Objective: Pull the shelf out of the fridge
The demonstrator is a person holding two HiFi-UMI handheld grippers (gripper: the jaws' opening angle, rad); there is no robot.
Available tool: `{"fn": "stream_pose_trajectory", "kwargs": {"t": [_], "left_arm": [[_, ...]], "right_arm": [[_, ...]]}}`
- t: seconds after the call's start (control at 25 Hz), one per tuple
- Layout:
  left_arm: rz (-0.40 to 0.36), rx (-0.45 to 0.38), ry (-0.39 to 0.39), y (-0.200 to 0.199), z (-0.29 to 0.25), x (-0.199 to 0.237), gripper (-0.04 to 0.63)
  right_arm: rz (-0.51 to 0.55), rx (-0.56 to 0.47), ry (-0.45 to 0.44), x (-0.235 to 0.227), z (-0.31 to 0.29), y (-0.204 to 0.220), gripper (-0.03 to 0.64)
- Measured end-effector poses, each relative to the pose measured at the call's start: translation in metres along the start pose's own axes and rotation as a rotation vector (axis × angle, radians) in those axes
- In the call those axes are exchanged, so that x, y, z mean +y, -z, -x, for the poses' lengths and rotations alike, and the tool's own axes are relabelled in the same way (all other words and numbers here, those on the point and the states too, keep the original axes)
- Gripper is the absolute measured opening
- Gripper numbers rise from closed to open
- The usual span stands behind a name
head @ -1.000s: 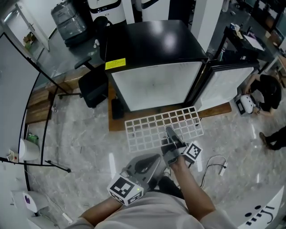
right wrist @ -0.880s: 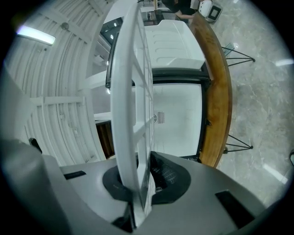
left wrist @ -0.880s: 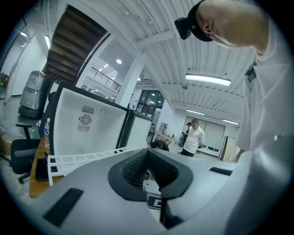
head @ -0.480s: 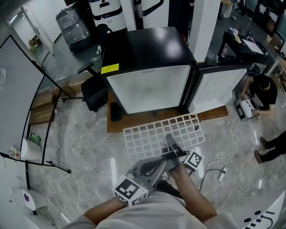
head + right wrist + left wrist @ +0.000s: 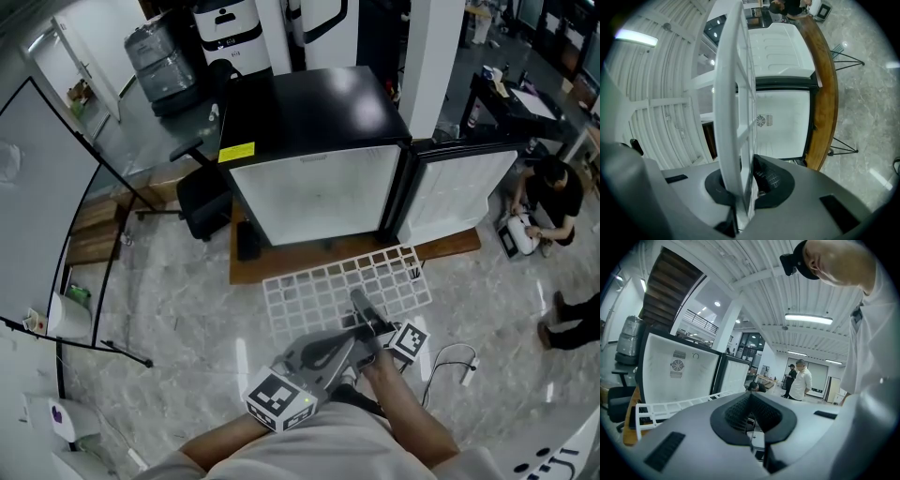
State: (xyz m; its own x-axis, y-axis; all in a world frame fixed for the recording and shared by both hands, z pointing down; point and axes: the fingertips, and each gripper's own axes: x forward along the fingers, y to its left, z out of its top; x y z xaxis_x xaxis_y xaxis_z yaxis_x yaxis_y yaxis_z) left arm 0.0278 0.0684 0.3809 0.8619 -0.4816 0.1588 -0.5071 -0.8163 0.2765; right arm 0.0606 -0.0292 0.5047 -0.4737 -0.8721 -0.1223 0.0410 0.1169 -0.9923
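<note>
The white grid shelf (image 5: 342, 286) hangs flat above the marble floor, in front of the open fridge (image 5: 319, 187). My right gripper (image 5: 363, 314) is shut on the shelf's near edge. In the right gripper view the shelf (image 5: 733, 93) runs edge-on between the black pads (image 5: 769, 180). My left gripper (image 5: 347, 342) sits just below and left of the right one, with its jaws together and nothing between them. In the left gripper view the shelf (image 5: 670, 405) shows at the left, before the fridge's white inside (image 5: 679, 371).
The fridge door (image 5: 459, 192) stands open to the right. The fridge rests on a wooden platform (image 5: 281, 262). A black chair (image 5: 202, 197) is at its left, a person crouches at the right (image 5: 548, 202), and a cable (image 5: 450, 356) lies on the floor.
The shelf has come slightly further away from the fridge front in my right gripper. My left gripper has swung up closer under the right one.
</note>
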Motion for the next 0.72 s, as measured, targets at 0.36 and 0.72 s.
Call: {"fn": "stream_pose_trajectory", "kwargs": {"t": [0.36,0.72], "left_arm": [[-0.004,-0.003,-0.002,0.0,0.003,0.003,0.004],[0.008,-0.001,0.003,-0.004,0.013,0.014,0.004]], "right_arm": [[-0.005,-0.001,-0.002,-0.002,-0.003,0.002,0.04],[-0.011,-0.014,0.019,-0.005,-0.013,0.009,0.041]]}}
